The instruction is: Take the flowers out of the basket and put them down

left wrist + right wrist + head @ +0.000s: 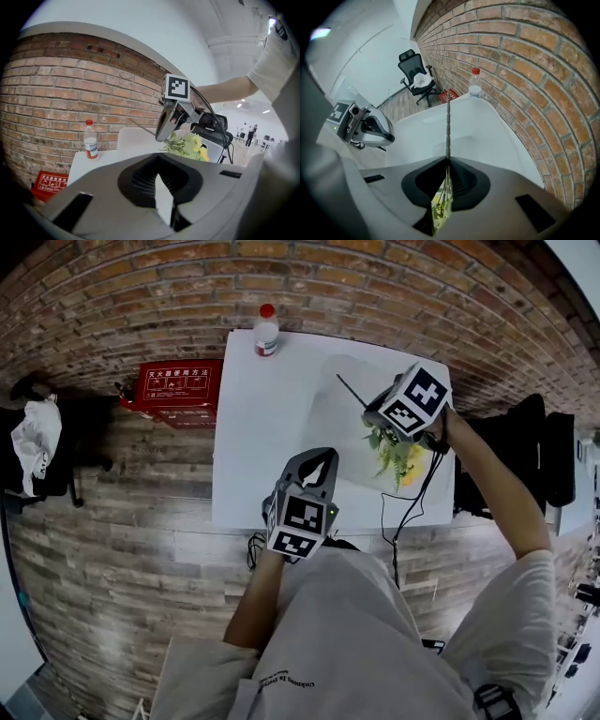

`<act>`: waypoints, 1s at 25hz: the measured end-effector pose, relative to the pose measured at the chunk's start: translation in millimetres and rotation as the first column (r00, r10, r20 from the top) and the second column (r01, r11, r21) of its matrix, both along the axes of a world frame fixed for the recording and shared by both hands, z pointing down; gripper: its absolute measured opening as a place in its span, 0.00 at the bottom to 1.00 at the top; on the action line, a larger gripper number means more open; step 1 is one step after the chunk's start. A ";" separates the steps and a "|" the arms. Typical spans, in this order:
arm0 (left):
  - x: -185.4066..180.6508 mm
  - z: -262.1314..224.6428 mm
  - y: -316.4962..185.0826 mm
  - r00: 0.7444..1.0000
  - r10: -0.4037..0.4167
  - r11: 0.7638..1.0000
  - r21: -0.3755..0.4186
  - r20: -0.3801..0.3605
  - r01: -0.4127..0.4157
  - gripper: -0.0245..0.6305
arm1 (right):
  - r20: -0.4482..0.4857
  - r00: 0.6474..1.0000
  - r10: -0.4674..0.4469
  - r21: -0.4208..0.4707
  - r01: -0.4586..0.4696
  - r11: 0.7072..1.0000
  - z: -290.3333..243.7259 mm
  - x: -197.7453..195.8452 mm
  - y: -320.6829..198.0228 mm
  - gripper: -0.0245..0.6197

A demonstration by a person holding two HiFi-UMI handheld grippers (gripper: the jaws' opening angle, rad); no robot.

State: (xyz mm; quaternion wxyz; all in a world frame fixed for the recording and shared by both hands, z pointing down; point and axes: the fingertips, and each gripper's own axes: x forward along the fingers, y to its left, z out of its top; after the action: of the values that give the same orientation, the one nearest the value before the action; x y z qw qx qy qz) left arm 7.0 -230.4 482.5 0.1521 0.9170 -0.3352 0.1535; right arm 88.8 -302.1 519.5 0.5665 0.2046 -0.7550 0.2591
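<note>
A bunch of yellow and green flowers (398, 457) hangs over the right part of the white table (272, 446). My right gripper (377, 416) is shut on its thin stem (448, 126), which pokes out past the fingertips. The blooms (439, 208) show behind the jaws in the right gripper view. Below the bunch lies a pale, round-edged basket (342, 413). In the left gripper view the right gripper (160, 138) and the flowers (190, 146) are raised above the table. My left gripper (317, 465) stays low at the table's front edge, shut and empty.
A clear bottle with a red cap (266, 331) stands at the table's far edge by the brick wall. A red box (178, 385) sits on the floor to the left, near an office chair (418, 77). A black chair (534, 451) stands to the right. Cables (405, 512) hang off the front edge.
</note>
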 end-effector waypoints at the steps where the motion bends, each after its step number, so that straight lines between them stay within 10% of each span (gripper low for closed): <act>1: 0.0 -1.0 -0.4 1.000 0.004 1.000 0.003 0.003 -0.004 0.07 | 0.004 1.000 0.000 0.002 0.000 1.000 -4.1 -1.0 0.5 0.11; 25: -5.6 -30.2 -17.8 0.993 -0.089 0.995 0.050 0.074 0.085 0.07 | 0.064 0.994 -0.093 0.070 0.089 0.994 -69.6 1.8 15.6 0.11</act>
State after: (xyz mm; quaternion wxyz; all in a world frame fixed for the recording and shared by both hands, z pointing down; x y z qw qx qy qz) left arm 1.4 -248.2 452.3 0.1241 0.8983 -0.3840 0.1737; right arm 90.6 -286.5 449.9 0.5448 0.1800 -0.7905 0.2144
